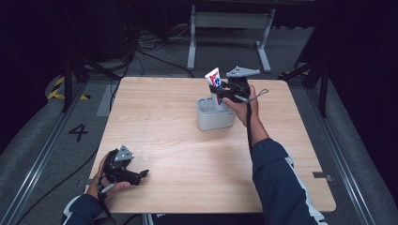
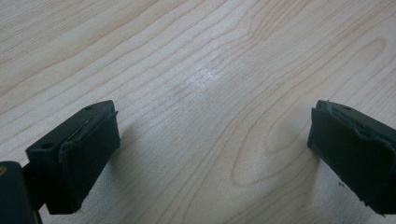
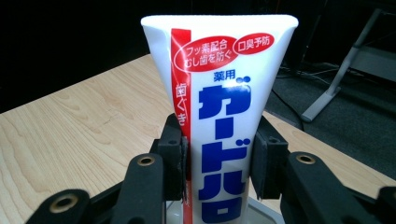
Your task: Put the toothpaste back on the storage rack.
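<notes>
A white toothpaste tube with red and blue print stands upright, its lower end inside a grey holder in the middle right of the table. My right gripper is shut on the tube, with one pad pressing each side of it just above the holder's rim. My left gripper rests low over the table's near left corner. Its jaws stand wide apart over bare wood, its fingers holding nothing.
The wooden table stretches between the two grippers. Beyond its far edge lie cables and a grey metal frame on the dark floor. A black post stands off the table's left side.
</notes>
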`<state>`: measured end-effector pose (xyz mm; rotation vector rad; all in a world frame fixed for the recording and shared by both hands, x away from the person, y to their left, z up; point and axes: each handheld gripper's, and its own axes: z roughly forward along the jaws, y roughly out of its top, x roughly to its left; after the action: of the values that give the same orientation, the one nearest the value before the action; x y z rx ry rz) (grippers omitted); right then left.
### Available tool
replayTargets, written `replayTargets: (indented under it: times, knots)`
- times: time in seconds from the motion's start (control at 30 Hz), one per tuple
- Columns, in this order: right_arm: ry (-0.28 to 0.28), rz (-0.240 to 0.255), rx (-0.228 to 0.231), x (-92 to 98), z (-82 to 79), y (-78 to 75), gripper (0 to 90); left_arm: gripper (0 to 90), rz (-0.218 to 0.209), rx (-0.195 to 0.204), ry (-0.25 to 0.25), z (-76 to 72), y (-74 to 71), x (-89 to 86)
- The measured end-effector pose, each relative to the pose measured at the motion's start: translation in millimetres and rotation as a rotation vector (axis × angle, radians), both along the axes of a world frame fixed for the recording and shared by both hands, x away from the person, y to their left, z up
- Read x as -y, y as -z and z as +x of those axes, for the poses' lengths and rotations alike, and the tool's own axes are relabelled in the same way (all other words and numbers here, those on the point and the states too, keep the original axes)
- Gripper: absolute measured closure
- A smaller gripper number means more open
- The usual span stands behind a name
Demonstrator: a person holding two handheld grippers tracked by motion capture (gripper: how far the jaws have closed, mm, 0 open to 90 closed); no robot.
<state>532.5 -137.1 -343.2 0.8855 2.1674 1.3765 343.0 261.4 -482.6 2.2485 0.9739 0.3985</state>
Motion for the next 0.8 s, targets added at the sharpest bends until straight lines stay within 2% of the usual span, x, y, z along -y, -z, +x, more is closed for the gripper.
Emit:
replayTargets:
  times: [0.8]
  knots:
    - [0.015,-0.05,-0.056,7.2,-4.1,26.7,62.0,2.7,-0.011,-0.013,-0.006,-0.8,0.3,0.6]
